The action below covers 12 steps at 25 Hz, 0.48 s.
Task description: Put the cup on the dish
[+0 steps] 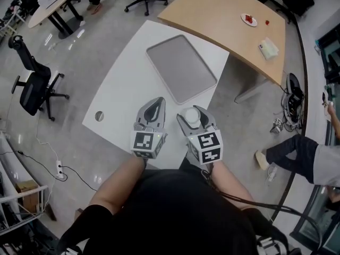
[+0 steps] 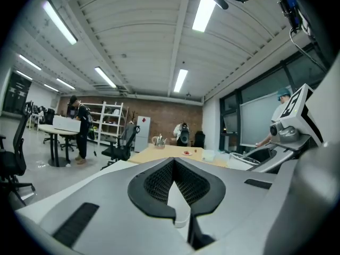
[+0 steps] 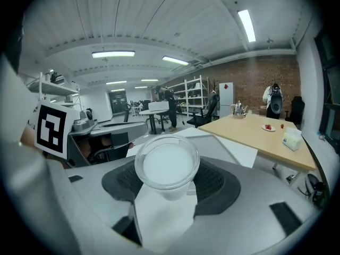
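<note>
A clear plastic cup with white contents sits between the jaws of my right gripper, which is shut on it above the near edge of the white table. In the right gripper view the cup stands upright, its round rim towards the camera. The dish is a flat grey tray lying bare on the far half of the table, ahead of both grippers. Just left of the right one, my left gripper is shut with nothing in it; its pads meet at the tips.
A wooden table stands behind, carrying a small plate of red pieces and a tissue box. A black office chair is at the left. Someone's legs and cables lie on the floor at the right.
</note>
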### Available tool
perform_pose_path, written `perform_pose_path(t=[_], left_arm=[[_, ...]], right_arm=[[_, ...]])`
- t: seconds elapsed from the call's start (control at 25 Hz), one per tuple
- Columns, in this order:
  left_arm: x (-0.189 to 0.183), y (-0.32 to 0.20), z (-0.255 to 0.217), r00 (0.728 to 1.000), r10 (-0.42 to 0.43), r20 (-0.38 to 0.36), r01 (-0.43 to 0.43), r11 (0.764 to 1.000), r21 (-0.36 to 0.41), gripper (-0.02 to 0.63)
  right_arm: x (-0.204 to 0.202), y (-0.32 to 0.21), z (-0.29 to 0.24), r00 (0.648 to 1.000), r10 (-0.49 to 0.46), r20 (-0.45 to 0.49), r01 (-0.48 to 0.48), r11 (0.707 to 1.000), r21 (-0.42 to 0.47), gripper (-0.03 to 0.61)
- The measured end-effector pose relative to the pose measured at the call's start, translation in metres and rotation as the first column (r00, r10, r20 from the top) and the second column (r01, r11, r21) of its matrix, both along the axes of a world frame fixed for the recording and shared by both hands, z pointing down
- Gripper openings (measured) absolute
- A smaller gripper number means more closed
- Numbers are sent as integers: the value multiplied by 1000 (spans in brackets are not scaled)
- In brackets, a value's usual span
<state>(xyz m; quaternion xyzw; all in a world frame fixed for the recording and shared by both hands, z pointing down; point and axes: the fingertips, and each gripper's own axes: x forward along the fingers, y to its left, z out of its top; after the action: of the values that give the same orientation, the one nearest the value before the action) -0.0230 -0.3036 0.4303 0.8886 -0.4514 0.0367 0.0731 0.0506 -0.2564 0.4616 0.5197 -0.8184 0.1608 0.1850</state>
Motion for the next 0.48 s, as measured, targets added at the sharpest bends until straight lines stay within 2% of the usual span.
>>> perform_pose_path(t=[0.2,0.48], left_arm=[[3,-26,-18,999,-11,-36,11,1000,4,6],[24,-70,8,1000,-14,-25,13,999,-34,7]], right_arm=[[9,-30,-23,1000,7,-3,-7,999,45,252],[26,-80,-7,1000,11,-2,-11,1000,27,252]])
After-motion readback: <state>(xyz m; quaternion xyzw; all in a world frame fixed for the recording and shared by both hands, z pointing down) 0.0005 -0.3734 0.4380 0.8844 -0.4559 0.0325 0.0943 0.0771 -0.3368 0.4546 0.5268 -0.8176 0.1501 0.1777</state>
